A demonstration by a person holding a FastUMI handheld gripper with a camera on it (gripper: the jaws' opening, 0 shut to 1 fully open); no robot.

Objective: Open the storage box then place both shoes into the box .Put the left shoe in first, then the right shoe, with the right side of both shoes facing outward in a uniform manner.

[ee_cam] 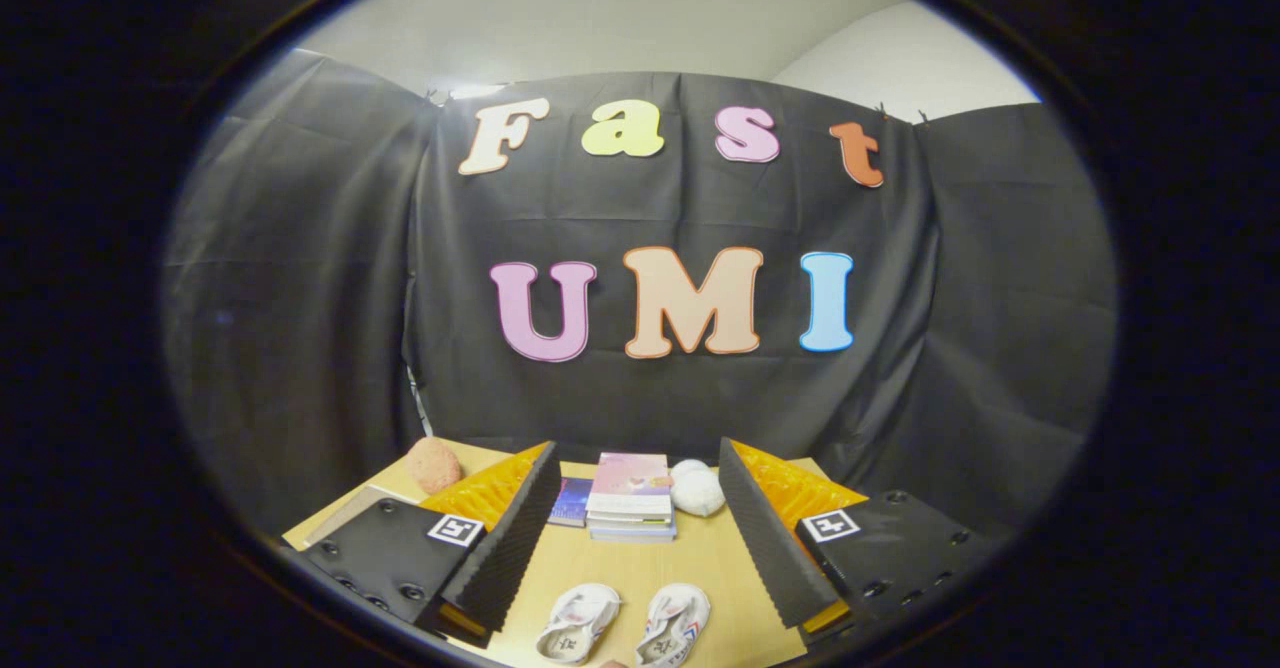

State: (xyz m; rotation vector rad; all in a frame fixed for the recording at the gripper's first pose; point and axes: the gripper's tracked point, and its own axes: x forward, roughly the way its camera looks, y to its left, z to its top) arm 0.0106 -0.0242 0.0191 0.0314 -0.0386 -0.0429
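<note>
Your gripper [632, 548] is hovering with fingers spread wide and empty above the pale wooden table [700, 558]; two small white fabric shoes [622, 623] are lying side by side between them, a stack of books [630, 498] standing beyond.

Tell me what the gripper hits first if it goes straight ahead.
Likely the stack of books beyond the open gripper; the two shoes lie lower, between its fingers. Depth is uncertain.
</note>
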